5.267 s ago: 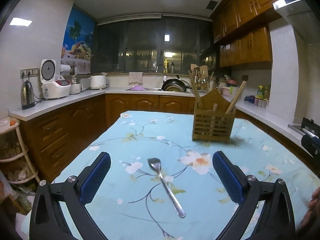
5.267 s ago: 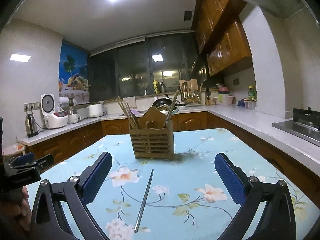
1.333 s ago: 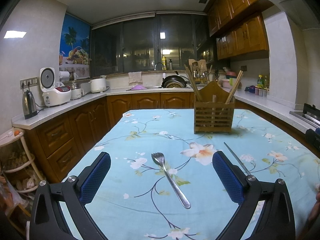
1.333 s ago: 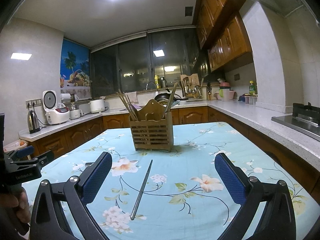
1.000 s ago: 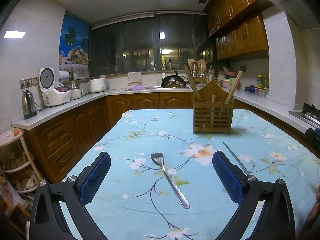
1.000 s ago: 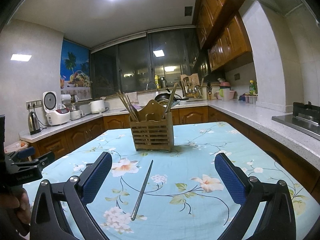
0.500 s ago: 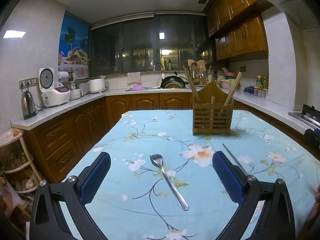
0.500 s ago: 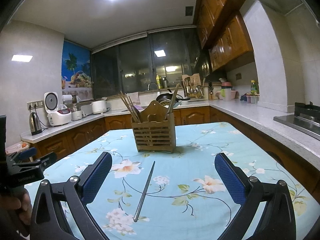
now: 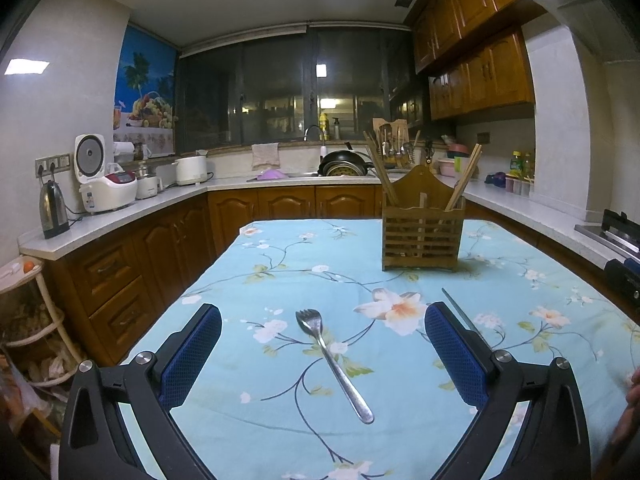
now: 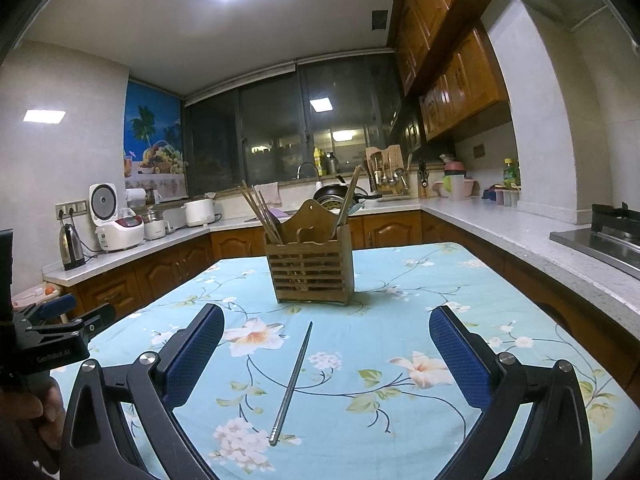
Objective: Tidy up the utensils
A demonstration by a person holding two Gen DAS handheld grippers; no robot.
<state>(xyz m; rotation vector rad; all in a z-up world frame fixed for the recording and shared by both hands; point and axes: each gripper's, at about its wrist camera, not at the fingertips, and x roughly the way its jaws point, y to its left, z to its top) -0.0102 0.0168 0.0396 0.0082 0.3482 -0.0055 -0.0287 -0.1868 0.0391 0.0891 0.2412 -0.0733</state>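
A steel fork lies on the floral tablecloth, tines away from me, between the blue pads of my open left gripper. A single metal chopstick lies on the cloth between the pads of my open right gripper; its tip also shows as the chopstick behind the left gripper's right pad. A slatted wooden utensil holder, also seen as the holder, stands farther back with wooden chopsticks leaning in its compartments. Neither gripper holds anything.
A hand holds the left gripper at the right wrist view's left edge. Counters ring the table: a kettle, a rice cooker, a sink with a pan, a stove at right. A shelf rack stands low left.
Both views have shifted only slightly; the right gripper's view tilted up a little. The fork and the chopstick have not moved, and both grippers stay open.
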